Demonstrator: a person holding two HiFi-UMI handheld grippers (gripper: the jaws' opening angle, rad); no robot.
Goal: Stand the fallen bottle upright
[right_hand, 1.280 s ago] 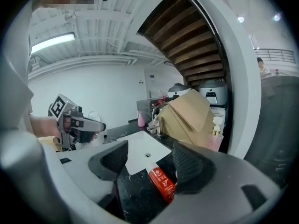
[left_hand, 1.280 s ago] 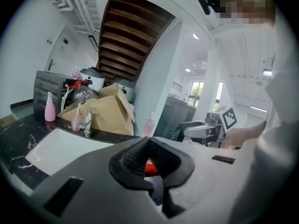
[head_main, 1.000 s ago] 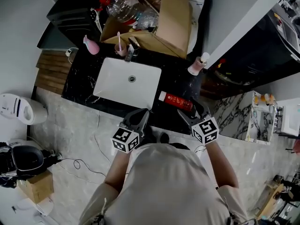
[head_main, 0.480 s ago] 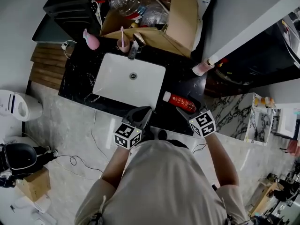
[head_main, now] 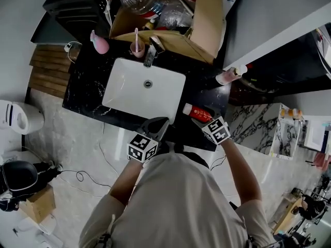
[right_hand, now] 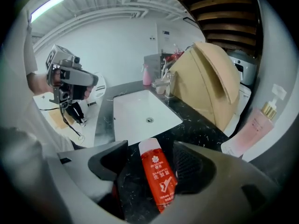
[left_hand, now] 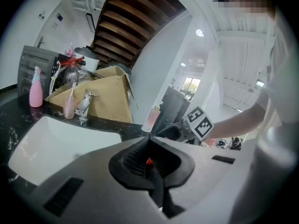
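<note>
Lying on its side on the black marble tabletop [head_main: 85,87], the red shampoo bottle [right_hand: 159,183] rests just right of the white sink [head_main: 124,87], near the front edge, its white cap pointing toward the basin. The right gripper [right_hand: 149,157] straddles it: the jaws stand wide apart, one on each side of the bottle, with the pads not visibly pressing on it. The left gripper [left_hand: 149,136] hangs at the tabletop's front edge before the sink, jaws closed together with nothing between them. Behind the bottle, a pink pump bottle [head_main: 227,76] stands upright by the wall. A faucet [head_main: 150,56], a pink cup [head_main: 137,48] and an open cardboard box [head_main: 201,19] sit behind the sink.
</note>
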